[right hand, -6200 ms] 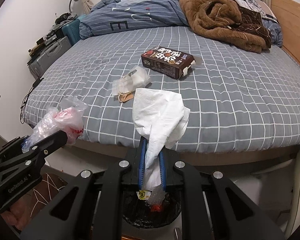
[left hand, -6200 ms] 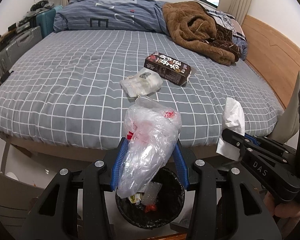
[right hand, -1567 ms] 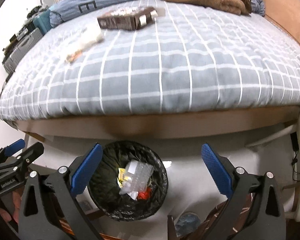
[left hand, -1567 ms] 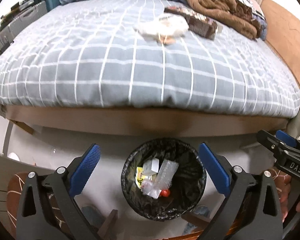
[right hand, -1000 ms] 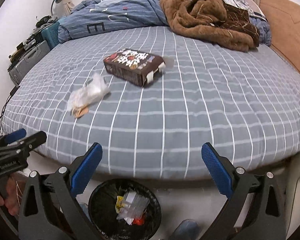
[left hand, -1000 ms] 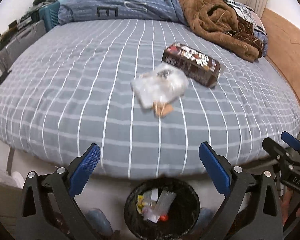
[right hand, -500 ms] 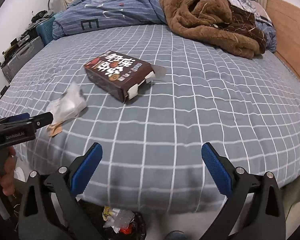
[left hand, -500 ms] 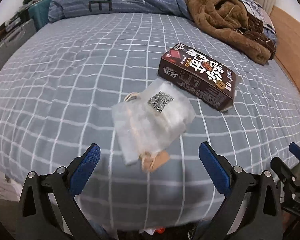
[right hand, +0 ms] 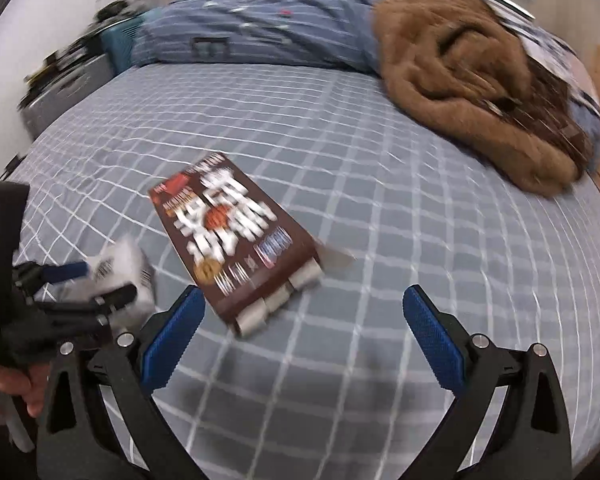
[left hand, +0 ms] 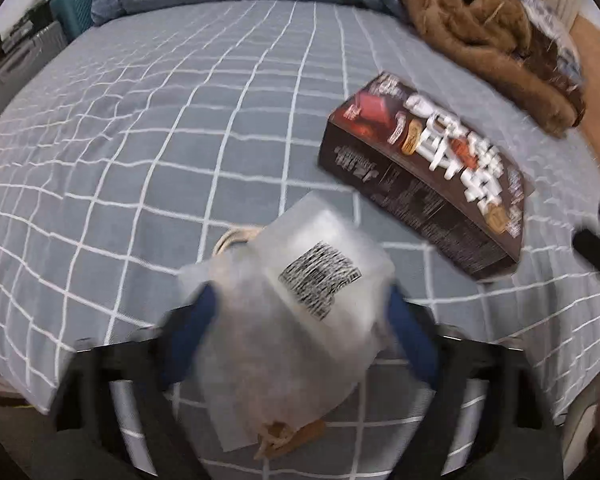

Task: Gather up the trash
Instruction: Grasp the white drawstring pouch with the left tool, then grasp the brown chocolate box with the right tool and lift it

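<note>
Down at the near edge of the bed, toward its left side, the left gripper has its blue pads on either side of a clear plastic bag with a barcode label. The jaws have just been closing around it, and the pads sit against the bag's sides, though blur makes it hard to say how firmly they press. A scrap of brown paper pokes out under the bag's near end. Just right of the bag, apart from it, a dark brown printed carton lies flat on the grey checked sheet, its opened flap end turned to the near edge. Further right, the right gripper hangs over bare sheet with its jaws spread wide and nothing between them. At the far right corner lies a rumpled brown fleece blanket.
</note>
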`<state>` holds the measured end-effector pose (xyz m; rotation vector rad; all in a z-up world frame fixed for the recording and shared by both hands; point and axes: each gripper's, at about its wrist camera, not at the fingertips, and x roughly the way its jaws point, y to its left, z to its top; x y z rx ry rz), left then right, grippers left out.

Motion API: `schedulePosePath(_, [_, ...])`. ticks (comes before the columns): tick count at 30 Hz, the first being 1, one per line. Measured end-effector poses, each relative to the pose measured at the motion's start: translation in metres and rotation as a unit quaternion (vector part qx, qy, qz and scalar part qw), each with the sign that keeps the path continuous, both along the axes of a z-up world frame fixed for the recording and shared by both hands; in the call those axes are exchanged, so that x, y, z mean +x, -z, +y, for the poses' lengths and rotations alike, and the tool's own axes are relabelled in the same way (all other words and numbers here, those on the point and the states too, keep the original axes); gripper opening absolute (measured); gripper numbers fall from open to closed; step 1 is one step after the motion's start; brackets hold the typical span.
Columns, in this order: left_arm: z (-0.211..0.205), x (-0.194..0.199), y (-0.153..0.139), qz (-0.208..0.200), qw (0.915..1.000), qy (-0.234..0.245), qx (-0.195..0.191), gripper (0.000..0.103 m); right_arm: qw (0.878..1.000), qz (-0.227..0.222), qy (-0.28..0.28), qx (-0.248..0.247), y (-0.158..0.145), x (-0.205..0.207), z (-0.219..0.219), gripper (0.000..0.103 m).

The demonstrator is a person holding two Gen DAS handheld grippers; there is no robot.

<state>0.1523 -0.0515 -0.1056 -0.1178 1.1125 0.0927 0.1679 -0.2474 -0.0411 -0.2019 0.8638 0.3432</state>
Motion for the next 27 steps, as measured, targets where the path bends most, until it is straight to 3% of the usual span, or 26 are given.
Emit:
schedulePosePath(4, [-0.003, -0.005, -0.004, 0.009, 0.9998, 0.013, -0.013, 0.03, 0.996, 0.006, -0.081, -0.026, -0.002, 0.024, 0.032, 0.095])
schedulePosePath(6, [0.004, -0.008, -0.013, 0.005, 0.9995, 0.02, -0.026, 0.026, 0.992, 0.014, -0.118, -0.037, -0.005, 0.035, 0.049, 0.095])
schedulePosePath(14, [0.055, -0.015, -0.055, -0.032, 0.9994, 0.01, -0.003, 0.026, 0.975, 0.083, -0.2, -0.046, -0.002, 0.066, 0.091, 0.095])
schedulePosePath(22, [0.085, -0.01, -0.058, -0.036, 0.9989, -0.007, 0.03, 0.026, 0.953, 0.134, -0.252, -0.104, 0.018, 0.066, 0.122, 0.095])
schedulePosePath(27, [0.088, -0.013, -0.058, -0.036, 0.999, -0.005, 0.024, 0.026, 0.951, 0.145, -0.242, -0.128, 0.035, 0.071, 0.122, 0.095])
